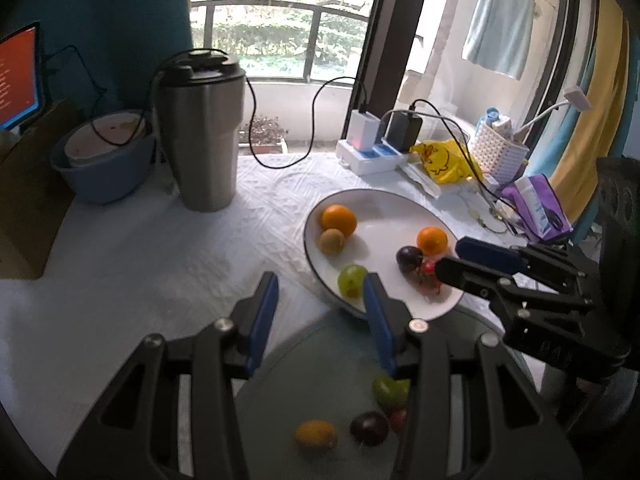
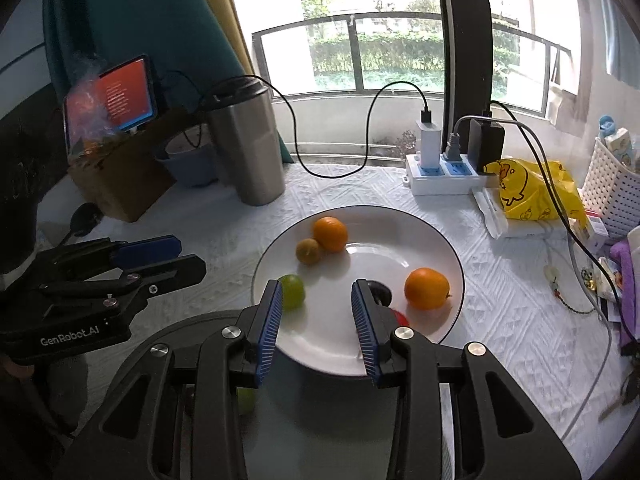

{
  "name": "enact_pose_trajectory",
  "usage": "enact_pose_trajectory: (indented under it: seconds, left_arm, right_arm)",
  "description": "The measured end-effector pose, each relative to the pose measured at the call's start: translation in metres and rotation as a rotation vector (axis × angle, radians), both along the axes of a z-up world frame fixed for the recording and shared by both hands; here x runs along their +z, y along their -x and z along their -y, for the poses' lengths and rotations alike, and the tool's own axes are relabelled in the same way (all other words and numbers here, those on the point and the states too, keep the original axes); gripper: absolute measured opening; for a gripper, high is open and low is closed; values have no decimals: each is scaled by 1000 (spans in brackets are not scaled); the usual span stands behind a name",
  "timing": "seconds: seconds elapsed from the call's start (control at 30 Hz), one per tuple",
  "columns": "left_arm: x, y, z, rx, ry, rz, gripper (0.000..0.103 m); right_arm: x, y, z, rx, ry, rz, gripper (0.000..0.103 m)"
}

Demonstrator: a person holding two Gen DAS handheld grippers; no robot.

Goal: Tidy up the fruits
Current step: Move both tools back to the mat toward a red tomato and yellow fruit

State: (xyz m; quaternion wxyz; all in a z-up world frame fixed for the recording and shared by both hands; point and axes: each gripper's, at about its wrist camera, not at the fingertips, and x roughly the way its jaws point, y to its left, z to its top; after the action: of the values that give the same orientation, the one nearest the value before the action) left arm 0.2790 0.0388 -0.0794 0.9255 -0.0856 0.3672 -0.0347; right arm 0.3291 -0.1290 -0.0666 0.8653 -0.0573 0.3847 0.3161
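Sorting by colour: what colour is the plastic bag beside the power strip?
Yellow bag, right wrist view.

Bare cloth [image 1: 168, 264] left of plate [image 1: 404, 200]; tumbler [image 1: 202, 136] blocks behind.

On the counter [image 2: 500, 292] the plate [image 2: 436, 240] lies in the middle, with several fruits on it. Behind it to the left stands the tumbler [image 2: 244, 144], behind it to the right the power strip [image 2: 440, 178]. A second, nearer plate [image 1: 304, 360] overlaps the first plate's front edge.

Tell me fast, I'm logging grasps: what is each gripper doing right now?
Left gripper: jaws open, nothing between them.
Right gripper: jaws open, nothing between them.
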Motion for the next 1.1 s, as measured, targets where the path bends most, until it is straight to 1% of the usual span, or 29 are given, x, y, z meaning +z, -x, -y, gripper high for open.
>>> enact_pose_trajectory:
  seconds: [0.2,0.37,0.57,0.93,1.1]
  left_arm:
    - [1,21,-3,13,2,9,46]
    - [-5,38,-8,25,10,2,46]
    - [-17,53,-14,44,15,-20,46]
    - [-40,69,-15,56,29,-53,46]
    - [-50,73,-9,38,29,-62,46]
  right_arm:
    - [3,21,-2,11,6,3,38]
    - [-2,36,-3,23,18,-11,38]
    - [-13,51,-5,37,29,-34,38]
    - [-37,71,-10,60,42,-86,38]
    - [-45,83,-14,86,51,-102,38]
